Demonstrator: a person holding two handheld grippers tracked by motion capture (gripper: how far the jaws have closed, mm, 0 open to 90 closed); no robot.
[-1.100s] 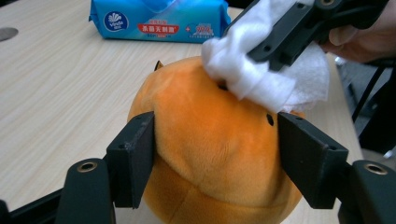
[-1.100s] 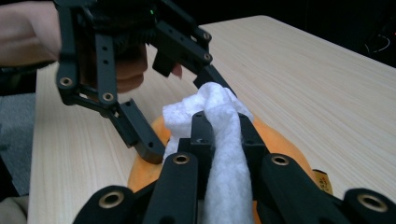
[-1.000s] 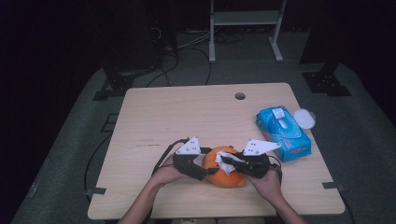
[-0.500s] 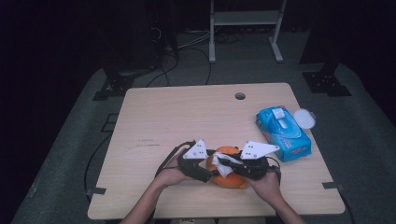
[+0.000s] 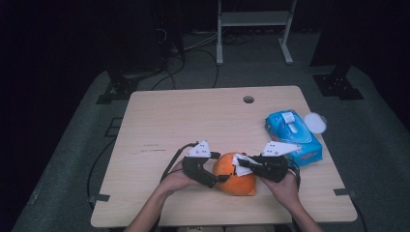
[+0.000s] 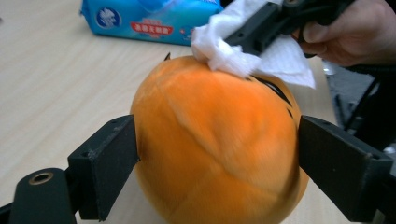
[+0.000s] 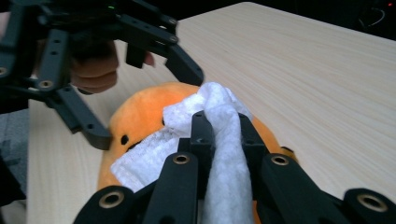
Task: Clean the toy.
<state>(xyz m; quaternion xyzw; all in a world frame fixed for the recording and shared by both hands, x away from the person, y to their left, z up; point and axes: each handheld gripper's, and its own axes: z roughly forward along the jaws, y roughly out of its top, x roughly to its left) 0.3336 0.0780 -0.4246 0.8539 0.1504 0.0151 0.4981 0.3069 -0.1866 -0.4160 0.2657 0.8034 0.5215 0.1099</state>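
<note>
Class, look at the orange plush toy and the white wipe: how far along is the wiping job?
Done: a wipe is out of the blue pack and clamped in the right gripper. In hand: it presses on top of the orange toy, which sits between the left gripper's jaws; these have just been opening. Left: the toy's sides, untouched by the wipe.

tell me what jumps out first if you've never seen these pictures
An orange plush toy sits at the table's near edge, between the two grippers. The right gripper presses a white tissue onto its top while the left gripper, jaws just opened, straddles it. A blue wipes pack lies to the right.
</note>
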